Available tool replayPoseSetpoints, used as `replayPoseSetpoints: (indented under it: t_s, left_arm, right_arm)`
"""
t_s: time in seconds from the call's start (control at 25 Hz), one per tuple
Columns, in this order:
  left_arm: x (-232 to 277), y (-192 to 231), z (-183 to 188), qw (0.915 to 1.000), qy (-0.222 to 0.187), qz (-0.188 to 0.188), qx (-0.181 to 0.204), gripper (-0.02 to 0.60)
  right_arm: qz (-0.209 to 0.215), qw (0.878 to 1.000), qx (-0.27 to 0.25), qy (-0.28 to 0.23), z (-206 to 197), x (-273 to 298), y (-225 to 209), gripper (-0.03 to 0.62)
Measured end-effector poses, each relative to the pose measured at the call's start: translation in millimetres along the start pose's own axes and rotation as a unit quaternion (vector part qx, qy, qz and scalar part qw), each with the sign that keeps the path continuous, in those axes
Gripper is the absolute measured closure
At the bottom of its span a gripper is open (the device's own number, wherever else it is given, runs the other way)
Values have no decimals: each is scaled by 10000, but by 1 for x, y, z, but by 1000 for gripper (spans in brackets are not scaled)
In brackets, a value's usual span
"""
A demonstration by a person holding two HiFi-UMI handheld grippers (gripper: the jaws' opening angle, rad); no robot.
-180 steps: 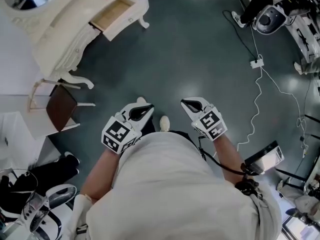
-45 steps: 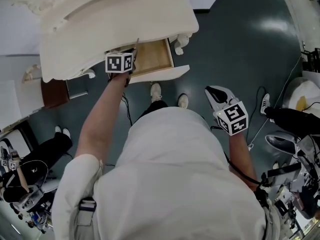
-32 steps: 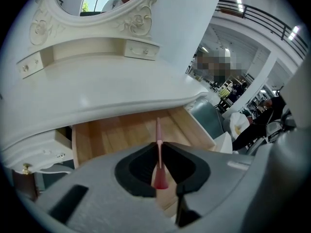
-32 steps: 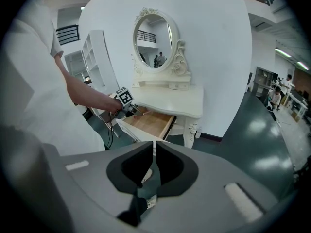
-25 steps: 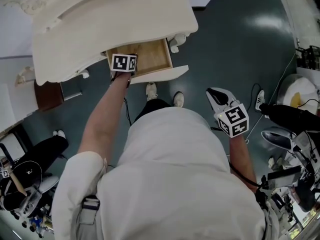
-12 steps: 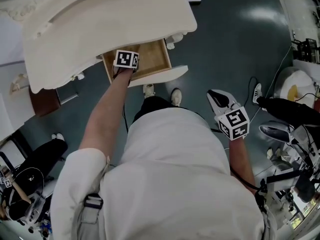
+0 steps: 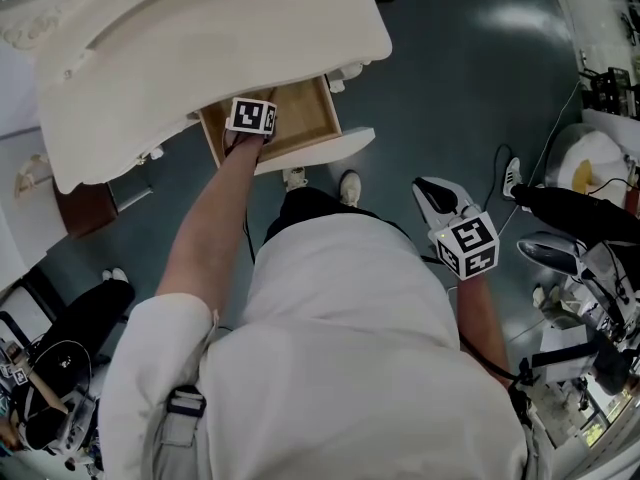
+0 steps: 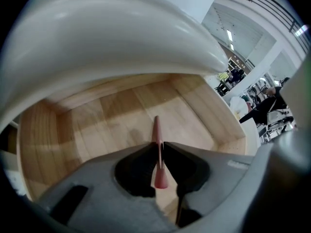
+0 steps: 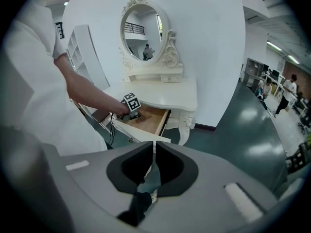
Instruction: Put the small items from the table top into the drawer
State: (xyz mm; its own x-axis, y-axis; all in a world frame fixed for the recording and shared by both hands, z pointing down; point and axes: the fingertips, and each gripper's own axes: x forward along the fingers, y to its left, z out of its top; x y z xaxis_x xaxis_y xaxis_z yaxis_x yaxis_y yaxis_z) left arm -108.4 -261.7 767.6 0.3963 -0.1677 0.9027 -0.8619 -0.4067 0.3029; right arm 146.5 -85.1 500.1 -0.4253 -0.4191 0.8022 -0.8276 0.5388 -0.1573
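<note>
left gripper point(image 8: 158, 152) is pinching a thin pink item point(image 8: 156, 127) between its jaws, which are closed tight on its lower half. the item tapers to a narrow tip and sticks out past the jaw tips. what it is cannot be told from here.

the move ahead turns on one relation: the item is already inside the open drawer point(image 8: 112, 115), under the overhanging edge of the white table point(image 8: 121, 38), with the bare wood bottom straight ahead of and below the jaws. its long axis runs in line with the jaws, and the tip points toward the drawer's back wall. whether the tip touches the wood cannot be told. in the head view the left gripper's marker cube point(image 7: 252, 116) sits over the left half of the drawer point(image 7: 305, 118), so the item is well within the walls, not at the rim. judged from this, letting go should drop it flat onto the wood with little fall, though a thin piece like this may roll or slide.

right gripper point(image 9: 154, 152) has its jaws pressed together with nothing between them. it hangs by the person's side over the dark floor point(image 7: 450, 88), well apart from the drawer, so the left one is far the nearer.

no brand, label or word can be read anywhere. the only print is the black and white square pattern on each cube. an oval mirror point(image 9: 143, 28) stands at the back of the table.
</note>
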Motion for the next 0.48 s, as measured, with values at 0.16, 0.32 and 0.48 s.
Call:
replayPoseSetpoints:
  t_s: [0.16, 0.32, 0.48]
  left_arm:
    - [1, 1, -2, 10000, 4, 11, 5, 529]
    - [1, 4, -4, 10000, -27, 53, -11, 511]
    - [-6, 3, -2, 9999, -104, 76, -32, 505]
  right_arm:
    - [-4, 10000, 0, 0, 0, 0, 2, 574]
    - [10, 10000, -7, -6, -2, 1, 2, 574]
    - [63, 10000, -49, -38, -1, 1, 3, 574]
